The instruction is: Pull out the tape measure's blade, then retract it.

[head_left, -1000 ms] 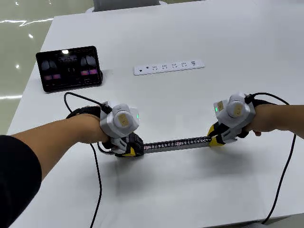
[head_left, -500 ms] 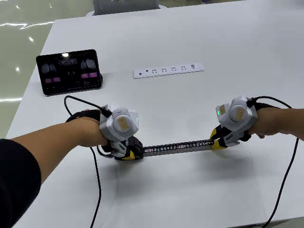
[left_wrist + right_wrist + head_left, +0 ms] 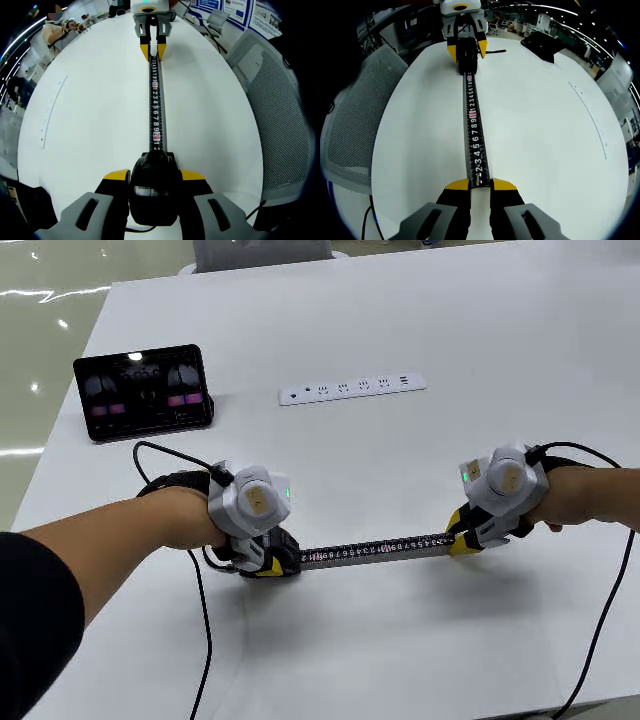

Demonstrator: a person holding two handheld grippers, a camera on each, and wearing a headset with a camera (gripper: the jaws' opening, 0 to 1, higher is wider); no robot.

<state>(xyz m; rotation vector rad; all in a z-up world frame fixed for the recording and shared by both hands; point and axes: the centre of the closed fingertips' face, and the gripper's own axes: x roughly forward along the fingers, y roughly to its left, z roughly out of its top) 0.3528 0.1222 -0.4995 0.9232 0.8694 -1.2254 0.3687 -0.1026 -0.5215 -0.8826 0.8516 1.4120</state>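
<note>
There are two hand-held grippers, one tape measure, one tablet, one power strip and two black cables. All of it sits on a plain white counter [image 3: 480,330], with glossy pale floor beyond its far left corner. The gripper views show a grey mesh chair [image 3: 272,115] beside the counter.

The tablet [image 3: 143,390] stands at the far left, its screen lit. Nearer, a forearm in a dark sleeve reaches in from the lower left. Its hand [image 3: 185,512] holds the left hand-held gripper [image 3: 268,558], which is clenched on the black tape measure [image 3: 154,192] resting on the counter. One cable [image 3: 205,620] trails from this gripper to the near edge.

The power strip [image 3: 352,388] lies flat further back, well apart from the grippers. The blade [image 3: 375,549] stretches out straight from the case, low over the counter. Its far tip is pinched by the right hand-held gripper [image 3: 462,540]. That gripper's forearm comes in from the right edge, with the second cable hanging from it.
</note>
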